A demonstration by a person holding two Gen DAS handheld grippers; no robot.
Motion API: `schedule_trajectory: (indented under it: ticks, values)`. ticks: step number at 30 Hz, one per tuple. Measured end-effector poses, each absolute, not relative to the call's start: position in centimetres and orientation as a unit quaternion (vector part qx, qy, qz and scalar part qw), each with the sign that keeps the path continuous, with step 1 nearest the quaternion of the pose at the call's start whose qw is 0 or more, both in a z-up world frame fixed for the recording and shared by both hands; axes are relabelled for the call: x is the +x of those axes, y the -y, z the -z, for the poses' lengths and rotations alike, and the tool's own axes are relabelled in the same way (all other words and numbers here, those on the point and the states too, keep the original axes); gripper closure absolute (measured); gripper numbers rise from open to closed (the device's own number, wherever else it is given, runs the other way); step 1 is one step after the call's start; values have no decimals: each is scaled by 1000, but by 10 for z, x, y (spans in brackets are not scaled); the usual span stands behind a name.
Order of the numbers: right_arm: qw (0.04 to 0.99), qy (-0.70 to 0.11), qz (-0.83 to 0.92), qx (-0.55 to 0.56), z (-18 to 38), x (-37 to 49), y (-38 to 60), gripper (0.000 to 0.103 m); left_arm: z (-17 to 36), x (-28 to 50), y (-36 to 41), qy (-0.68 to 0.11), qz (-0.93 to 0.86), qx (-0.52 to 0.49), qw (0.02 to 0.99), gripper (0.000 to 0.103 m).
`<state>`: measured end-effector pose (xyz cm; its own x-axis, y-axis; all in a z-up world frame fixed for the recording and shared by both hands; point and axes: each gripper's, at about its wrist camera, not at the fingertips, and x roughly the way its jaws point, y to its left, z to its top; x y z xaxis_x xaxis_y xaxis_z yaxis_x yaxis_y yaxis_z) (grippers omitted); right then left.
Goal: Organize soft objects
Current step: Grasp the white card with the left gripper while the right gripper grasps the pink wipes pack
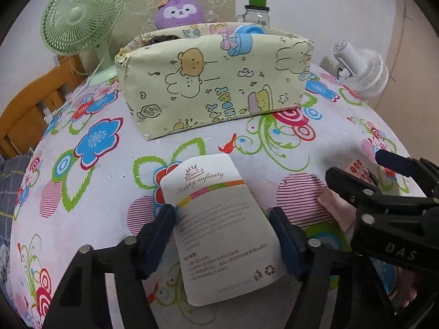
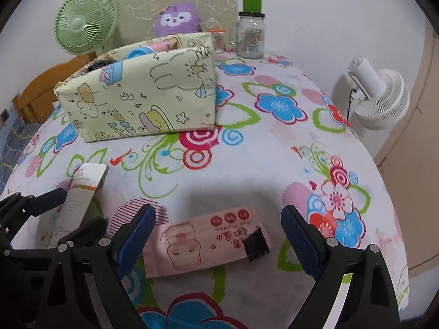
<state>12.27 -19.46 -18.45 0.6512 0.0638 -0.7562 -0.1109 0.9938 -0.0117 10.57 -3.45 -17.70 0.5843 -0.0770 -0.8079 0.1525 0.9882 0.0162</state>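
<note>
A white tissue packet [image 1: 219,219] printed "Happy infinity" lies on the flowered tablecloth [image 1: 82,192]. My left gripper [image 1: 223,224] has its blue pads against the packet's two long edges, shut on it. To its right a pink wipes packet [image 2: 197,244] with a cartoon animal and a black tab lies flat. My right gripper [image 2: 219,235] straddles it, open, and its right pad stands well off the packet. Farther back stands a pale yellow cartoon-print storage box [image 1: 214,82], open at the top, with a blue item and something dark inside.
A purple plush [image 1: 179,11] sits behind the box. A green fan [image 1: 79,16] stands back left, a glass jar with a green lid [image 1: 256,11] back right. A white fan [image 2: 378,96] is beyond the table's right edge. A wooden frame [image 1: 33,104] lies at the left.
</note>
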Motion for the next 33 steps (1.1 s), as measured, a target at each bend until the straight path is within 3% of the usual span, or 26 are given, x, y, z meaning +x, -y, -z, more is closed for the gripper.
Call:
schedule_trajectory:
  ticks: [10,12,14,16,19,23,24,28,30,33]
  values:
    - [904,-422,-32,-55,188,116,190,9,173,91,38,-438,81,67,893,45]
    - [902,-427,-35,-51,190,116,190,4,174,88,38,-437,83,69,893,44]
    - [900,-432,-43,-50,193,116,189,3,174,87,39,-435,84,75,893,41]
    - [900,-431,-37,-50,195,116,188,3,175,89,38,-439,79,66,893,27]
    - [899,-434,-40,-31,197,118,193,2,179,97,25,-454,65,28,888,17]
    - [900,-432,-39,-40,198,118,191,4,181,102,20,-456,60,26,888,14]
    - [901,-430,-43,-41,198,117,191,9,181,102,20,-455,60,26,888,16]
    - [904,-419,-67,-52,194,111,182,31,178,98,27,-449,73,30,890,51]
    - [904,-416,-78,-53,192,109,177,54,176,95,33,-449,84,35,889,54]
    - [902,-418,-94,-44,190,109,173,75,175,96,35,-451,90,34,887,56]
